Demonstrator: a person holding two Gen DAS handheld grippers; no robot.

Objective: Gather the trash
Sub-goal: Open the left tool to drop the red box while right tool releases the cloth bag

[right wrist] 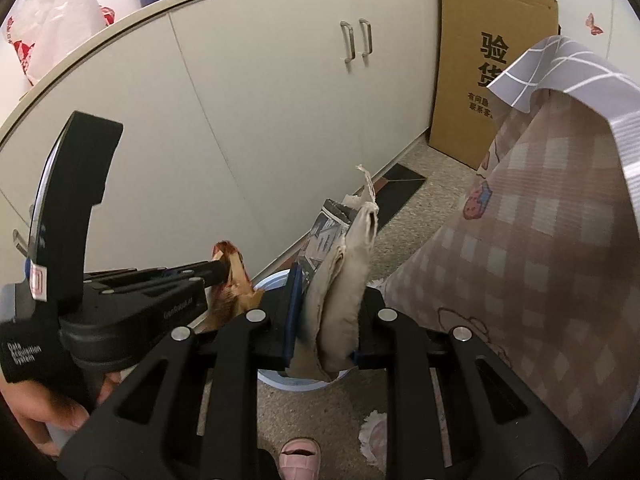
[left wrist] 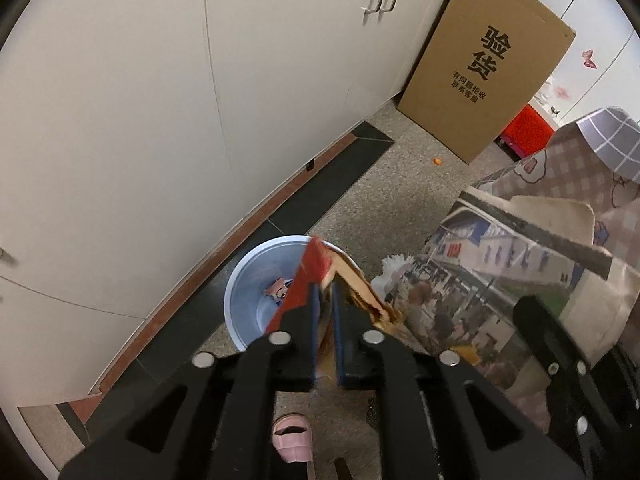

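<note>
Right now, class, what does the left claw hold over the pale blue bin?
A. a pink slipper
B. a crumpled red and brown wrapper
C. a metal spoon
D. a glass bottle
B: the left claw is shut on a red and brown wrapper, just above the bin on the floor; the right claw holds a bag with a printed picture instead.

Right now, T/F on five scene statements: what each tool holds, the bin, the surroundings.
1. The left tool is shut on a red and brown torn carton piece. True.
2. The right tool is open and holds nothing. False: it is shut on folded newspaper.
3. The white bin stands on the floor by the cabinets. True.
4. The bin has a lid on. False: it is open, with scraps inside.
5. A cardboard box leans by the cabinets. True.
</note>
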